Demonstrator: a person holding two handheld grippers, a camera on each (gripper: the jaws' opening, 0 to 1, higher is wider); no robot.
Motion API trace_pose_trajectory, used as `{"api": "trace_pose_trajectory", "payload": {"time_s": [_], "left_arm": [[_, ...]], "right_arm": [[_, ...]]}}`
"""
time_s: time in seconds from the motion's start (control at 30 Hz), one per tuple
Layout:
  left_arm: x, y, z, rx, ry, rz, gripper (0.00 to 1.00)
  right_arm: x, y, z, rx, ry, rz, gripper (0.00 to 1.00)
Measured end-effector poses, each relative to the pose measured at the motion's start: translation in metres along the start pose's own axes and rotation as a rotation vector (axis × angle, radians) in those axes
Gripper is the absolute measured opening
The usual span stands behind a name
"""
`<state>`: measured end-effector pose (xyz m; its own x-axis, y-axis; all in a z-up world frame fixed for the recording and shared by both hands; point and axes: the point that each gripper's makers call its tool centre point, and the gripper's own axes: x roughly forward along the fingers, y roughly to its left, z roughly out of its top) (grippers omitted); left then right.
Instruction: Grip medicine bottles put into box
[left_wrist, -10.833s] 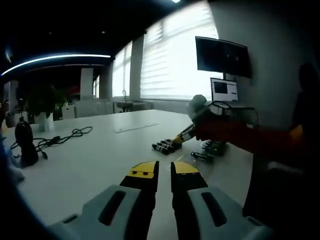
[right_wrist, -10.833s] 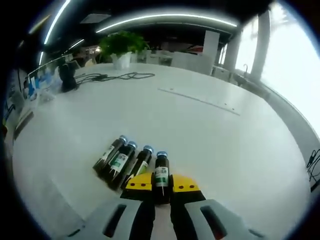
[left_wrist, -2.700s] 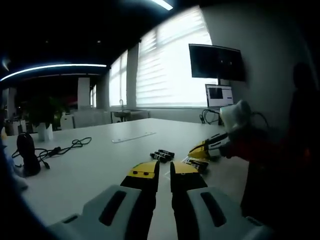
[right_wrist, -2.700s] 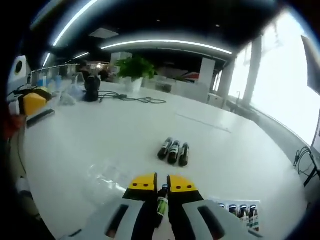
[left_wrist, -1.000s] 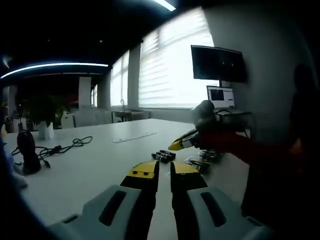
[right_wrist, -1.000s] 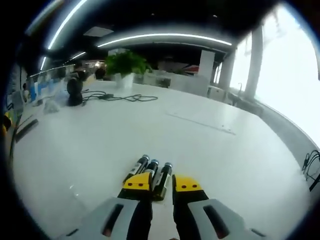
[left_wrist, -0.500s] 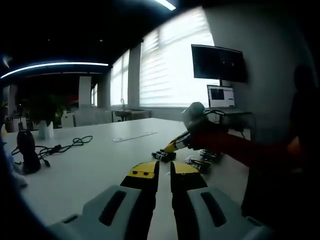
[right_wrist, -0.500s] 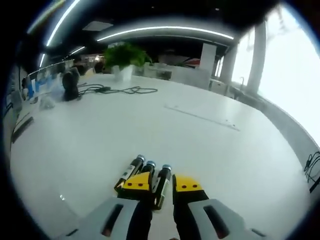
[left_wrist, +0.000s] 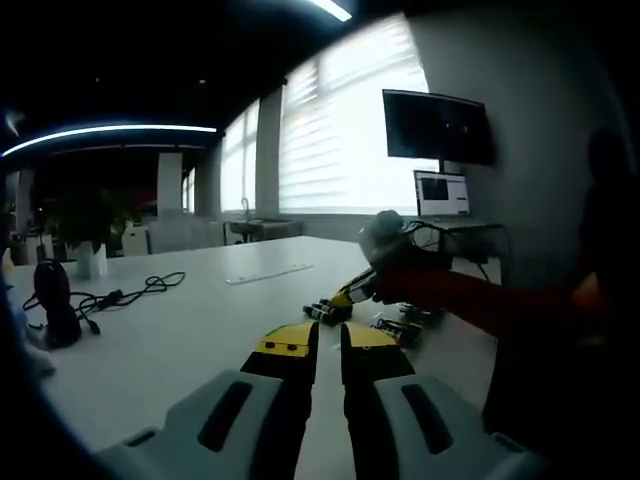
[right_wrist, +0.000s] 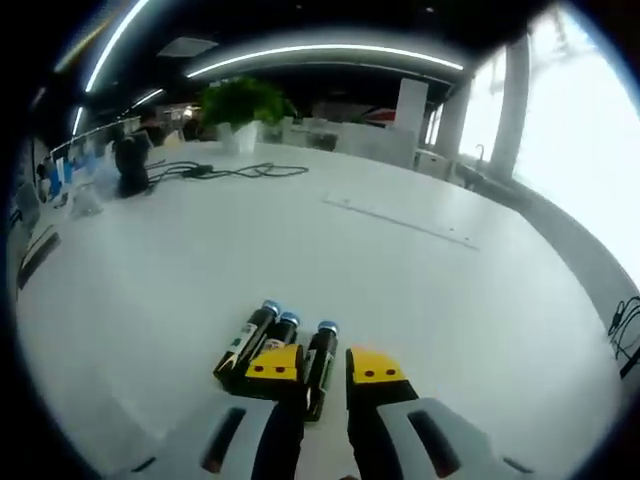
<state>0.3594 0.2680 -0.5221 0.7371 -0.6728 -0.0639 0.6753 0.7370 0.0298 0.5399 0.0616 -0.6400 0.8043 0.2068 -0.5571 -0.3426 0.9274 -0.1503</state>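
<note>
In the right gripper view, the right gripper (right_wrist: 325, 368) is seen with its yellow-tipped jaws apart, the gap straddling the lower body of the nearest bottle (right_wrist: 319, 365), which lies on its side on the table (right_wrist: 420, 300) with its blue cap pointing away from the jaws; the jaws are not yet closed on it. Just left of the left jaw, two more bottles (right_wrist: 252, 342) lie side by side, parallel to the first and close against it. The bottles are judged to be small, dark and rigid, probably glass, so light to lift but smooth, round and liable to roll or slip; a hold across the labelled mid-body, square to the axis, is judged safest, with care that the left jaw does not nudge the neighbour. Each carries a label with a green and white band, but the writing is too small to be read. In the left gripper view, the left gripper (left_wrist: 328, 342) is held idle above the table, its jaws nearly together with nothing between them. Beyond and to the right of those jaws, the right gripper is seen lowered on the bottle group, and near it more bottles (left_wrist: 398, 327) are seen lying. Farther off, a cable (left_wrist: 120, 287) and a plant (right_wrist: 240, 103) are seen.
</note>
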Motion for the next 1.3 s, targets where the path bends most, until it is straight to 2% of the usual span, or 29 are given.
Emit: {"api": "trace_pose_trajectory", "payload": {"time_s": [0.23, 0.5, 0.63, 0.8, 0.93, 1.13, 1.27, 1.3], "left_arm": [[0.000, -0.001, 0.000, 0.001, 0.001, -0.001, 0.03], [0.001, -0.001, -0.001, 0.001, 0.002, -0.005, 0.03], [0.001, -0.001, 0.000, 0.001, 0.001, -0.004, 0.03], [0.000, -0.001, 0.000, 0.004, 0.001, -0.003, 0.03], [-0.001, -0.001, 0.001, 0.006, -0.001, -0.004, 0.03], [-0.002, -0.001, 0.002, 0.006, -0.003, -0.003, 0.03], [-0.003, -0.001, 0.001, 0.005, -0.003, -0.001, 0.03], [-0.003, 0.000, 0.001, 0.005, -0.002, 0.000, 0.03]], "right_arm": [[0.003, -0.001, -0.009, 0.019, 0.036, 0.000, 0.09], [0.002, -0.001, -0.007, 0.042, 0.025, 0.007, 0.08], [-0.007, 0.009, -0.010, 0.009, 0.022, 0.005, 0.08], [-0.005, 0.007, -0.008, -0.030, 0.019, 0.002, 0.08], [-0.011, 0.012, -0.011, -0.028, 0.018, 0.000, 0.08], [-0.005, 0.006, -0.009, -0.017, 0.013, 0.003, 0.07], [-0.013, 0.013, -0.013, 0.015, 0.000, 0.004, 0.07], [-0.010, 0.008, -0.011, 0.022, -0.006, 0.003, 0.07]]}}
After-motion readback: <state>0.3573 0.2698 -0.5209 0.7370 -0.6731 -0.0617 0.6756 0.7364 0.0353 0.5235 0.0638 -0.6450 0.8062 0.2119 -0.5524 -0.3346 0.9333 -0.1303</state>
